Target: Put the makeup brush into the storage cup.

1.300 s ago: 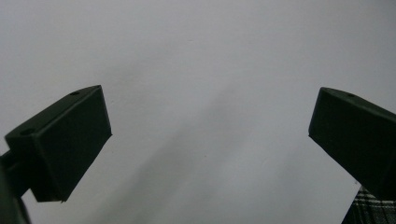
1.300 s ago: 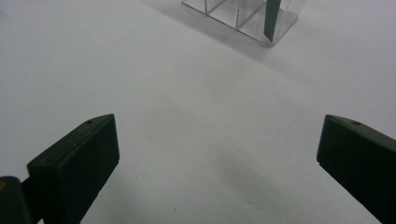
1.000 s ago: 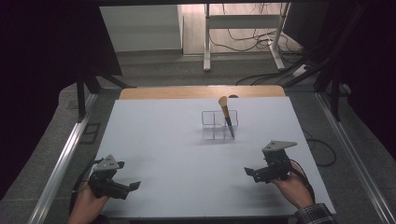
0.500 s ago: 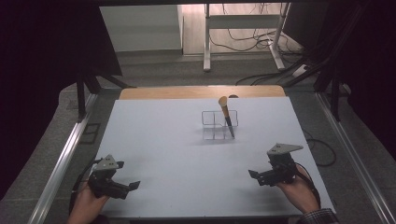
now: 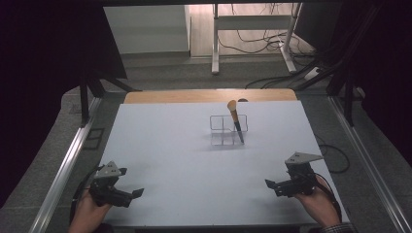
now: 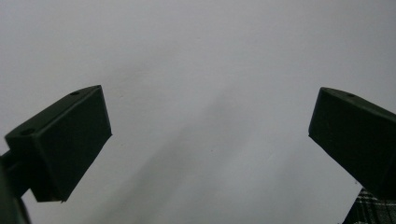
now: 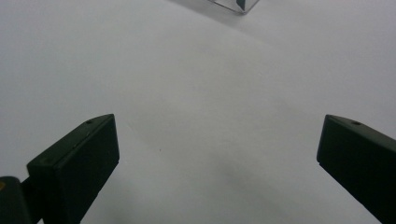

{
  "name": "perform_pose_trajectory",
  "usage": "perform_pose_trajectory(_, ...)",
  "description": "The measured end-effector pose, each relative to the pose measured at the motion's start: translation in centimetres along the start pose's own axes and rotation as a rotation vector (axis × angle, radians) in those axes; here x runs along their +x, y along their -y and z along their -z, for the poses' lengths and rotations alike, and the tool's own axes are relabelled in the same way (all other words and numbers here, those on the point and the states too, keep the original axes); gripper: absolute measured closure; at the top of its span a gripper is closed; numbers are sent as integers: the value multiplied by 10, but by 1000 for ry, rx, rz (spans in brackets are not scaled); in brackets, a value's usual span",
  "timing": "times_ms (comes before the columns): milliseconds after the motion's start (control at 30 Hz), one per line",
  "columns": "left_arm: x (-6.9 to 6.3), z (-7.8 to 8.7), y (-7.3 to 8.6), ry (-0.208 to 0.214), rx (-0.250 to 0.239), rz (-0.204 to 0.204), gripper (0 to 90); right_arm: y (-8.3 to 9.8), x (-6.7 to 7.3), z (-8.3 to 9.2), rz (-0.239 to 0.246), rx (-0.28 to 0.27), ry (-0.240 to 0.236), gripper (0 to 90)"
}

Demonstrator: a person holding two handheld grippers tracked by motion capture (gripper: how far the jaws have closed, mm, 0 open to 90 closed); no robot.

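Standing toward the far middle of the white bench (image 5: 170, 160): a clear organiser (image 5: 228, 130), split into compartments, with see-through walls. Leaning inside it, in the right-hand rear compartment as far as can be told: one makeup brush (image 5: 235, 119), dark handle down, tan bristle head up and tilted to the left above the rim. Other compartments apparently bare, though too small and glassy to judge firmly. Resting low at the near left corner of the bench: left tongs (image 5: 133, 194), gripped by the left hand (image 5: 87, 211), jaws pointing right and spread wide with nothing between them; same wide gap in the left gripper view, left tongs (image 6: 210, 135) over plain white surface, a scrap of checked sleeve (image 6: 373, 210) at the lower right corner. Sitting at the near right: right tongs (image 5: 269, 184), held by the right hand (image 5: 318, 201), grey three-cornered plate on top, jaws pointing left and likewise wide apart, clasping nothing. Looking along the right tongs (image 7: 217, 140): bare bench between the jaws, and a corner of the organiser (image 7: 236, 4) just at the top edge. Lying well apart from both tongs: organiser and brush, farther up the bench, roughly between the two but closer to the right-hand side. Touching neither.
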State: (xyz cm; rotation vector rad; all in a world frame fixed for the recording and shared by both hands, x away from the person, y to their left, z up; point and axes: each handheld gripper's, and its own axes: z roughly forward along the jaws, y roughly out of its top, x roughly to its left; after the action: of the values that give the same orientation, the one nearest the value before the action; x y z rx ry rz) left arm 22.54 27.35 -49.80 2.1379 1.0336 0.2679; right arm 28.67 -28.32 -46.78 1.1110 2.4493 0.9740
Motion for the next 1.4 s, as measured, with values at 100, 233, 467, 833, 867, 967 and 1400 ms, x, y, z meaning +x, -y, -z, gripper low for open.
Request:
perform_pose_trajectory(100, 0, 0, 0, -1, 1, -1, 0, 2, -1, 3, -9, -2, 6, 0)
perform_pose_trajectory(233, 0, 1, 1, 0, 2, 2, 0, 6, -2, 6, -7, 1, 13, 0)
perform_pose_trajectory(467, 1, 3, 3, -3, 2, 5, 0, 11, -4, 11, -14, 3, 36, 0)
perform_pose_trajectory(833, 1, 2, 4, -2, 10, 6, 0, 20, -6, 18, -25, 10, 62, 0)
perform_pose_trajectory(867, 1, 2, 4, -2, 11, 6, 0, 21, -7, 19, -22, 12, 65, 0)
perform_pose_trajectory(967, 1, 1, 4, -1, 15, 6, 0, 24, -7, 21, -20, 14, 71, 0)
perform_pose_trajectory(1400, 1, 0, 4, 2, 26, 6, 0, 38, -9, 28, -39, 37, 86, 0)
